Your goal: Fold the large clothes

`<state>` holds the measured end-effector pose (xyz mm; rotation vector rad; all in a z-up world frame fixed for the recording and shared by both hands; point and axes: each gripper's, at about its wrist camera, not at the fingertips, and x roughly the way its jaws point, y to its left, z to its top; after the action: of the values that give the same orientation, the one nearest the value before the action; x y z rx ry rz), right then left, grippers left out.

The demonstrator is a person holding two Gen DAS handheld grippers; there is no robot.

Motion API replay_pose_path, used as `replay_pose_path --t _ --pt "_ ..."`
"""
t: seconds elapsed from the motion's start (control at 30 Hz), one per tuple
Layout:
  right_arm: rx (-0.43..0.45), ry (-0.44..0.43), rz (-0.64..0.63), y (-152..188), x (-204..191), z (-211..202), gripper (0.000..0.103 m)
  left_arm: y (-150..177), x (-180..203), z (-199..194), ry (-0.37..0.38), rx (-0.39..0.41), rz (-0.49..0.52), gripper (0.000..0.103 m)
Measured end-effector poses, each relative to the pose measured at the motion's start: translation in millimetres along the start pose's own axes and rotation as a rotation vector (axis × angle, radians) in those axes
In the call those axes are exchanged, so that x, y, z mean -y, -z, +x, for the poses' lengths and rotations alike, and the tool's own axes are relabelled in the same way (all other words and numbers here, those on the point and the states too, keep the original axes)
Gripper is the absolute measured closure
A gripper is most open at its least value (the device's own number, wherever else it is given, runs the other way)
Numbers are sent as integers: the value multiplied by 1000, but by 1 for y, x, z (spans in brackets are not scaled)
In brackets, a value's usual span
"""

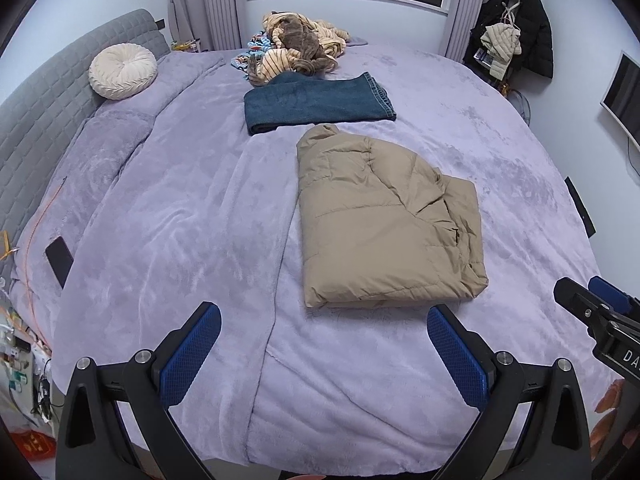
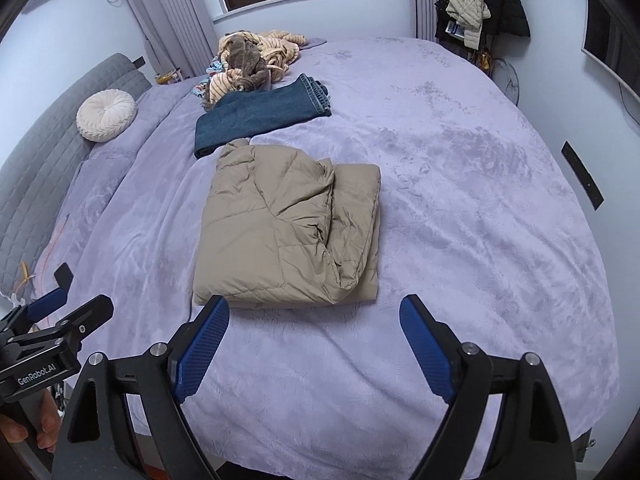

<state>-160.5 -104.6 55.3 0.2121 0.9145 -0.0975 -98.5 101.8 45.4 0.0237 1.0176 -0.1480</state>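
A tan puffer jacket lies folded into a compact rectangle on the lilac bed cover; it also shows in the right wrist view. My left gripper is open and empty, held above the cover just in front of the jacket's near edge. My right gripper is open and empty, also just in front of the jacket. Each gripper shows in the other's view: the right one at the right edge, the left one at the left edge.
Folded blue jeans lie behind the jacket. A heap of striped and brown clothes sits near the far edge. A round cream cushion rests by the grey headboard. A dark phone lies at left. Coats hang at right.
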Motion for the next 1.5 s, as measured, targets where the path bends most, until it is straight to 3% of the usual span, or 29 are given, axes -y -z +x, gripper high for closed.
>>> replay_pose_path --t 0.4,1.5 --pt "11 48 34 -8 -18 -11 14 -10 -17 -10 -17 31 5 0" --pt "15 57 13 -9 -24 -15 14 -7 -22 -16 -15 33 -13 0"
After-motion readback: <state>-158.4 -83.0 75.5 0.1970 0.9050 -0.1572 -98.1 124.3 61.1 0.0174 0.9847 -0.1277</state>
